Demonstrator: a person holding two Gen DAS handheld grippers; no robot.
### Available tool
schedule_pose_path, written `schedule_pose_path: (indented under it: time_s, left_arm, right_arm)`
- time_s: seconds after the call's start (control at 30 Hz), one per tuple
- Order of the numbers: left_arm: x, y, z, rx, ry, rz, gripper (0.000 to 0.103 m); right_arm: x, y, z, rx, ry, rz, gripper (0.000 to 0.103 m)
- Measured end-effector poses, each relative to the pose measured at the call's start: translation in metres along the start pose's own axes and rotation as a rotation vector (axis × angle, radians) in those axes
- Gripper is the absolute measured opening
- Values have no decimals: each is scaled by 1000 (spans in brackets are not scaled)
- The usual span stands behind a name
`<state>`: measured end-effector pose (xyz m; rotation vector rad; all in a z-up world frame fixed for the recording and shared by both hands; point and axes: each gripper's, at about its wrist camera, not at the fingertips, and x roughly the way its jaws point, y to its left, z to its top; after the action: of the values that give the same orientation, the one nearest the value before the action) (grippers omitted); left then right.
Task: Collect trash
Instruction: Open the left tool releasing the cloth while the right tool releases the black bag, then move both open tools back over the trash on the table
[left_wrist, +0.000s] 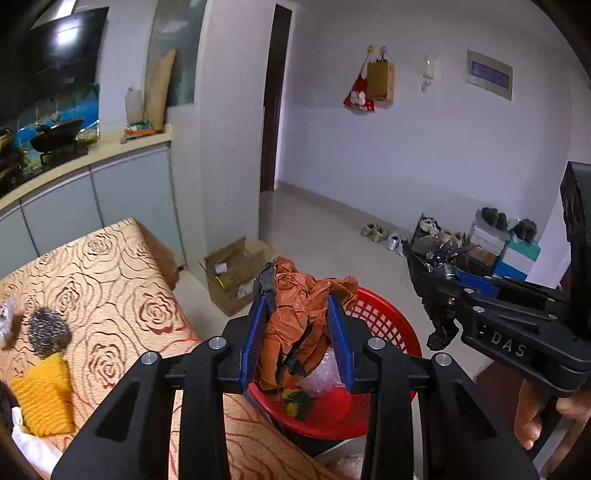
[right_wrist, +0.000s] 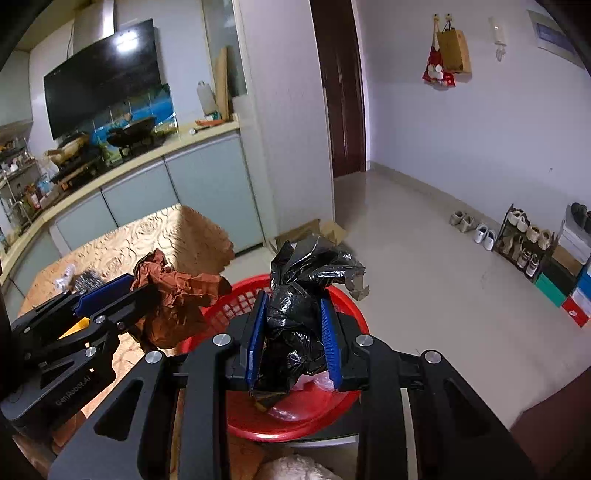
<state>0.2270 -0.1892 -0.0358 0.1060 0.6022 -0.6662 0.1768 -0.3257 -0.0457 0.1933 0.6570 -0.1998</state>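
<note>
My left gripper is shut on a crumpled orange-brown paper and holds it above the red mesh basket. That same paper and the left gripper show at the left of the right wrist view. My right gripper is shut on a crumpled black plastic bag, also over the red basket. In the left wrist view the right gripper with the black bag hangs at the right. The basket holds clear bubble wrap and other scraps.
A table with an orange rose-pattern cloth carries a yellow knitted item and a silvery scrap. An open cardboard box stands on the floor behind. A shoe rack and boxes line the right wall. Kitchen counter at left.
</note>
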Motion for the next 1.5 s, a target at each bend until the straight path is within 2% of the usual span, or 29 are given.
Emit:
schedule_pose_path:
  time_s: [0.27,0.57,0.63,0.7,0.8,1.17,1.33,1.5]
  left_arm:
    - [30,1,-6,-5,60,-7,34]
    - [41,2,-10,-9,84,-9,44]
    - [40,2,-9,-10,72,-7,49]
    - [38,1,-9,-7,65,-9,53]
    - [33,1,-7,-8,53,-10,59]
    - [2,13,1,-29,-13,26,66]
    - [-21,23,3,-48,-58,53,70]
    - [-47,38,1,-85,-95,91,76]
  right_arm:
    - [32,-12,-14,11,85,17,28]
    - [52,-16,-22,31,134,39,30]
    - [52,-16,-21,34,128,46,33]
    - [52,-15,-21,38,121,56,44]
    - [49,-14,-20,46,110,62,52]
    - [29,-13,-17,65,62,64,54]
    - [14,1,-13,47,17,72,55]
    - [-4,23,-9,6,-41,84,62]
